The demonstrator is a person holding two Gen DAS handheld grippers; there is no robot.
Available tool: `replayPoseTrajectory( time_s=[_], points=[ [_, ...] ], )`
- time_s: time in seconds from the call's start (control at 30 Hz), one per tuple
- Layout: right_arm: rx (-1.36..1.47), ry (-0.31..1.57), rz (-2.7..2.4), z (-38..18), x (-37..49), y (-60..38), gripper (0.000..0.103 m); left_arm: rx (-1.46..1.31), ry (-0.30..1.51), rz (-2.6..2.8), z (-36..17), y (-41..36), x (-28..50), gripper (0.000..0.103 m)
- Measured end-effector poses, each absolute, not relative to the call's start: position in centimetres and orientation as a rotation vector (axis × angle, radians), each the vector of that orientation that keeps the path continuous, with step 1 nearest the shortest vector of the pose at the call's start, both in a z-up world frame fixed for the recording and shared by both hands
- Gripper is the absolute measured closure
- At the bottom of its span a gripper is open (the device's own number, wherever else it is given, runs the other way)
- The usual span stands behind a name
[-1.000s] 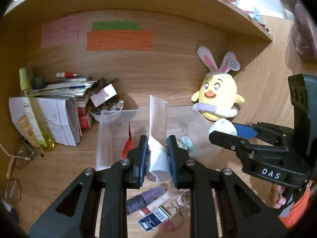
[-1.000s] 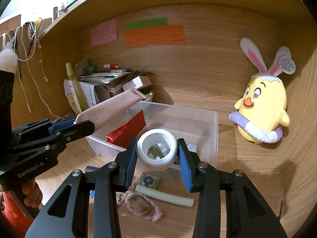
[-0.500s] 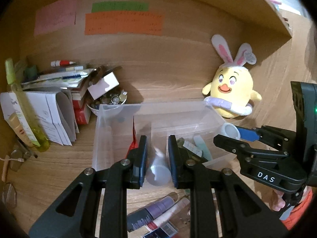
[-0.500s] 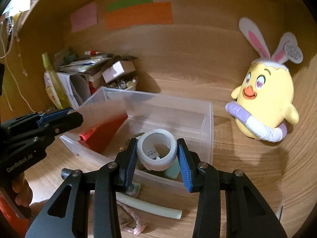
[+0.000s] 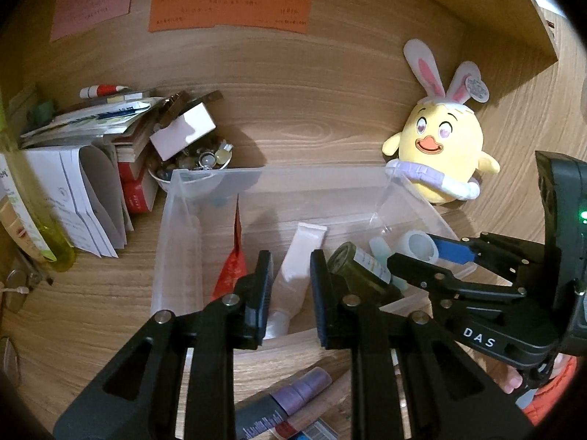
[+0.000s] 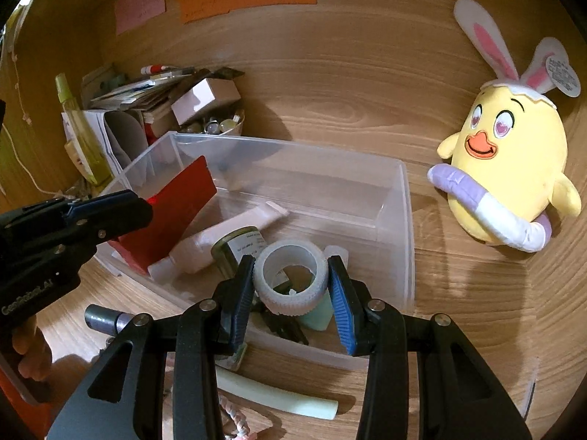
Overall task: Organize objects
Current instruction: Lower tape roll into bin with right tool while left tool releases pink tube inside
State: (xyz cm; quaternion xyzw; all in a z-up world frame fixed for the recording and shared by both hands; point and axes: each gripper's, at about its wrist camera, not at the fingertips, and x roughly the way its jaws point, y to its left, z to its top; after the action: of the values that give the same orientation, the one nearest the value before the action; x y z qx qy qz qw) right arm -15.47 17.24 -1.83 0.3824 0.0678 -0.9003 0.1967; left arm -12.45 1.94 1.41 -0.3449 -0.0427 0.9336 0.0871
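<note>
Clear plastic bin (image 6: 405, 220): left gripper (image 5: 290, 286) clamps white tube (image 5: 297, 256) inside it; right gripper (image 6: 291, 286) grips white tape roll (image 6: 290, 280) above it.

My two wrist cameras look steeply down along my fingers, close over the same clear bin (image 5: 414, 201) (image 6: 407, 227), side by side.
</note>
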Motion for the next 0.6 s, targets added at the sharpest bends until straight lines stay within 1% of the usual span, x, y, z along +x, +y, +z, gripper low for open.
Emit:
replayPoseTrajectory(
  time_s=[0.2,0.23,0.3,0.37,0.43,0.5,0.57,0.6],
  points=[
    [1.076,0.189,-2.524,-1.8,-15.5,17.2,0.066,-1.019,-0.139,2.77,1.8,1.8,-12.1,0.084],
    [1.077,0.19,-2.524,-1.8,-15.4,17.2,0.066,-1.018,-0.141,2.769,1.9,1.8,-12.0,0.082],
    [1.076,0.193,-2.525,-1.8,-15.4,17.2,0.065,-1.017,-0.146,2.768,2.1,1.7,-11.7,0.075],
    [1.072,0.194,-2.525,-1.7,-15.2,17.2,0.061,-1.008,-0.15,2.775,2.4,1.6,-11.4,0.064],
    [1.058,0.198,-2.532,-1.4,-14.9,17.2,0.053,-0.991,-0.15,2.786,2.7,1.5,-10.8,0.06],
    [1.043,0.209,-2.539,-1.1,-14.6,17.2,0.049,-0.98,-0.154,2.789,3.1,1.2,-10.4,0.055],
    [1.028,0.217,-2.544,-0.7,-14.2,17.1,0.047,-0.967,-0.157,2.796,3.5,1.0,-10.0,0.048],
    [1.019,0.22,-2.545,-0.5,-13.9,17.1,0.045,-0.957,-0.157,2.802,3.7,0.9,-9.7,0.047]
  ],
)
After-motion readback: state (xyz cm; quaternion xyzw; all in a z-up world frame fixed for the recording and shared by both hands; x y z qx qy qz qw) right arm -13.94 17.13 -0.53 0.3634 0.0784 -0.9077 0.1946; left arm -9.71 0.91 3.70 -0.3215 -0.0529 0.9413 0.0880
